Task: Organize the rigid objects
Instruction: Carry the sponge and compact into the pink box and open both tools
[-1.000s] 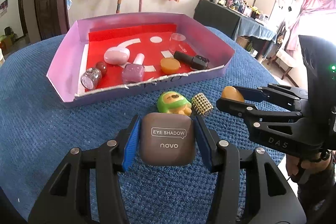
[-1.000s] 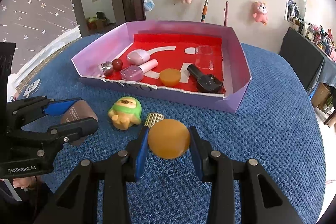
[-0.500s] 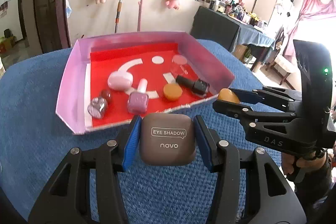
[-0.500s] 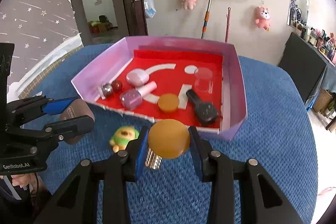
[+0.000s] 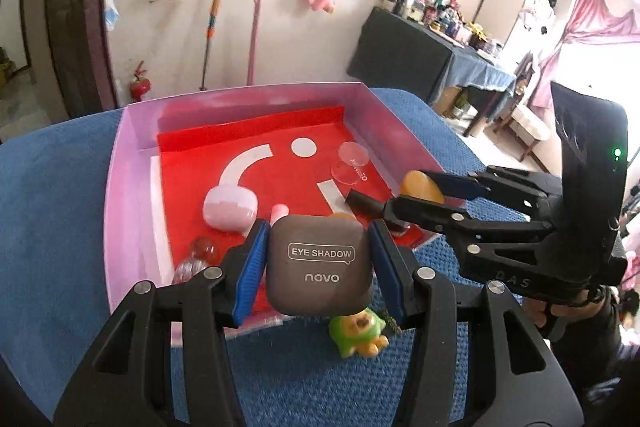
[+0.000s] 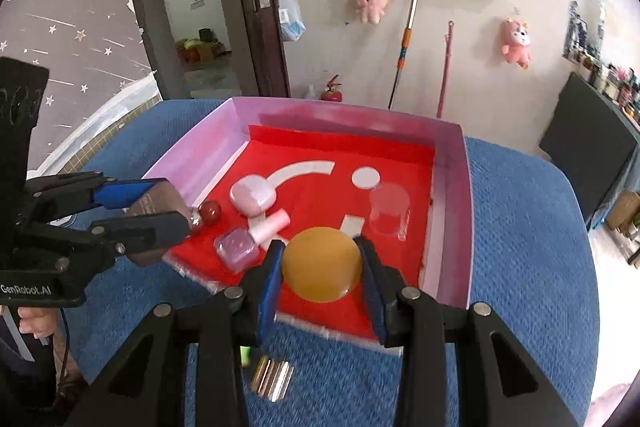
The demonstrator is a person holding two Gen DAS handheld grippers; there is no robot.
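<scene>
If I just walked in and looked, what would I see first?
Probably the two black grabbers, each carrying something over the front edge of the pink box with the bright red floor. The left gripper squeezes a brown eye shadow case, and the right gripper squeezes a round orange disc. A little green toy sits on the blue cloth just outside the box.

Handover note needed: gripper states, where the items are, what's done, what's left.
Left gripper: shut on the eyeshadow case, held above the tray's near edge.
Right gripper: shut on the amber disc, also above the tray.
Done: nail polish, pink case, red bead and clear cup lie in the tray.
Left: set both held items down, then fetch the green toy and gold piece from the blue cloth.
</scene>
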